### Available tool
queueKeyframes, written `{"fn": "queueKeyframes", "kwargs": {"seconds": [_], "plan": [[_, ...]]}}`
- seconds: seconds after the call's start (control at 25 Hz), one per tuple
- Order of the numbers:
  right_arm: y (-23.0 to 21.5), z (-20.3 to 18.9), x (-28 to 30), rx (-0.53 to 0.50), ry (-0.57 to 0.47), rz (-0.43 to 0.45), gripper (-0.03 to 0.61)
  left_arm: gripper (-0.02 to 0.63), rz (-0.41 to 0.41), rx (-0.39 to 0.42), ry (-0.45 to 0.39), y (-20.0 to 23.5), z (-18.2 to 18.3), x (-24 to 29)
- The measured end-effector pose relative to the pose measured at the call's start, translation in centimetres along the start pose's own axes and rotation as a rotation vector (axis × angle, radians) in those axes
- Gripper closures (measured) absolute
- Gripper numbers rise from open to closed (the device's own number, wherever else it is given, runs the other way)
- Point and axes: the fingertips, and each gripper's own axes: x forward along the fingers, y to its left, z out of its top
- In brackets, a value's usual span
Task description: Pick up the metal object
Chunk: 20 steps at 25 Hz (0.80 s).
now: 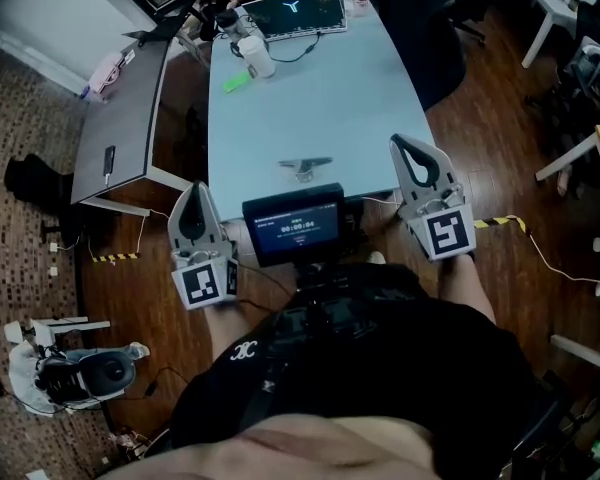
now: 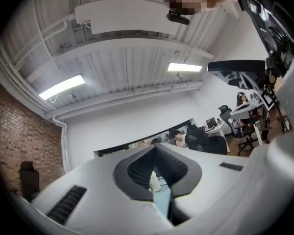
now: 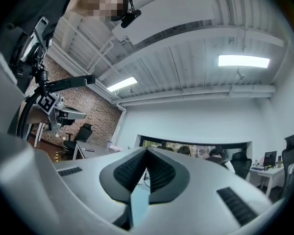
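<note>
The metal object [image 1: 305, 166], a small flat grey piece with a raised middle, lies on the near part of the light blue table [image 1: 310, 108]. My left gripper [image 1: 193, 188] hangs off the table's near left corner, left of and below the object. The right gripper [image 1: 401, 142] hovers at the near right edge, to the object's right. Both point up and away from me, their jaws closed tip to tip with nothing between them. In the gripper views, the left gripper [image 2: 154, 147] and right gripper [image 3: 147, 150] face the ceiling and far wall; the object is not visible there.
A white cup [image 1: 257, 56], a green item [image 1: 236, 82] and an open laptop [image 1: 293, 13] sit at the table's far end. A grey desk [image 1: 120, 118] stands to the left, a black chair [image 1: 425, 28] to the right. A screen [image 1: 294, 226] is mounted at my chest.
</note>
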Motion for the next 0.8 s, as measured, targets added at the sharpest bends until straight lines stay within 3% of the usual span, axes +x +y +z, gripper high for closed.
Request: {"fn": "queueKeyframes", "kwargs": {"seconds": [0.2, 0.4, 0.64, 0.8], "plan": [[0.4, -1.7, 0.5, -0.002, 0.021, 0.007, 0.597, 0.604, 0.009, -0.015, 0.004, 1.0, -0.8, 0.0], [0.8, -6.6, 3.2, -0.031, 0.119, 0.096, 0.597, 0.604, 0.06, -0.026, 0.012, 2.3, -1.8, 0.0], [5.4, -15.5, 6.8, -0.088, 0.266, 0.261, 0.597, 0.604, 0.1, 0.003, 0.047, 4.5, -2.6, -2.6], [8.8, -21.8, 9.1, -0.212, 0.358, 0.314, 0.588, 0.604, 0.144, 0.012, 0.06, 5.8, -3.2, -3.7]]}}
